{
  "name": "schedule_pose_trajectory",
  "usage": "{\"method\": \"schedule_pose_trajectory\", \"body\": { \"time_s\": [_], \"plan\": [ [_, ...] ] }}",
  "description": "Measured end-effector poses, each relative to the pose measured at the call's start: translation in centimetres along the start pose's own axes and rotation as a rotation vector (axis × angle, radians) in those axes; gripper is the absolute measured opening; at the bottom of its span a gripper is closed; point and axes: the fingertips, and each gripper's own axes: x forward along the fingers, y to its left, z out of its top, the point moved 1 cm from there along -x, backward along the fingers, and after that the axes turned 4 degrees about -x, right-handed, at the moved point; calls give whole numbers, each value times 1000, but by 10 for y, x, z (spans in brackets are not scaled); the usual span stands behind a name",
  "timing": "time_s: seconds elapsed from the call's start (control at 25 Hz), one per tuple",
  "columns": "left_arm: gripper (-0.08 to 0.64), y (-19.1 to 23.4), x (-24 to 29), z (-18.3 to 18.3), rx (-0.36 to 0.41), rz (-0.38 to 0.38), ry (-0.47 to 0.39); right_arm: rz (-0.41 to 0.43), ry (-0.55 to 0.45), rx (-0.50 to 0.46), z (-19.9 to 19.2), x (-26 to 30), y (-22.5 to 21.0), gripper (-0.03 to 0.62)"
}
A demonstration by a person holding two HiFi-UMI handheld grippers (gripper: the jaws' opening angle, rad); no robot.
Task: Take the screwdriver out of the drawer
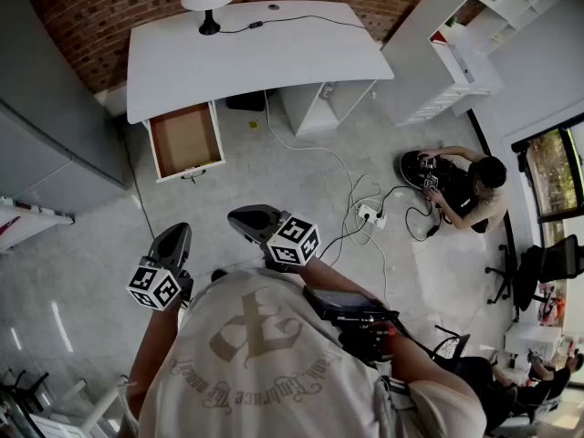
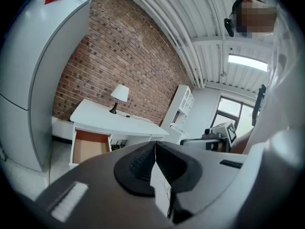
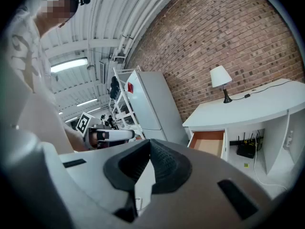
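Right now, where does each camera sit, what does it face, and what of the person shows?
Head view: on the person's head, looking steeply down at white desk and open drawer; shows the person's shirt, left tool, right tool.
Left gripper view: on the left tool, facing desk and brick wall; shows its shut jaws, the shirt.
Right gripper view: on the right tool, facing likewise; shows its shut jaws, shirt.
Shared: all three see the open drawer.
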Motion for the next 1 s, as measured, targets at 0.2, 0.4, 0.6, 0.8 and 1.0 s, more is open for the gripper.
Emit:
{"method": "schedule_pose_trajectory", "body": {
  "time_s": [0.2,0.4,0.6,0.8,1.0],
  "plan": [
    [8,-17,20,-8,-7,-80,15,-78,0,-1,-1,-27,-5,6],
    [8,-1,3,-2,-16,-71,7,-69,12,-9,1,-5,5,6],
    [8,14,-15,-3,-33,-68,-6,-83,16,-6,0,13,14,6],
    [8,19,-33,3,-47,-104,-27,-119,22,13,-1,25,18,8],
    [6,33,-57,-3,-54,-94,-46,-136,9,12,-5,40,31,8]
  ]
}}
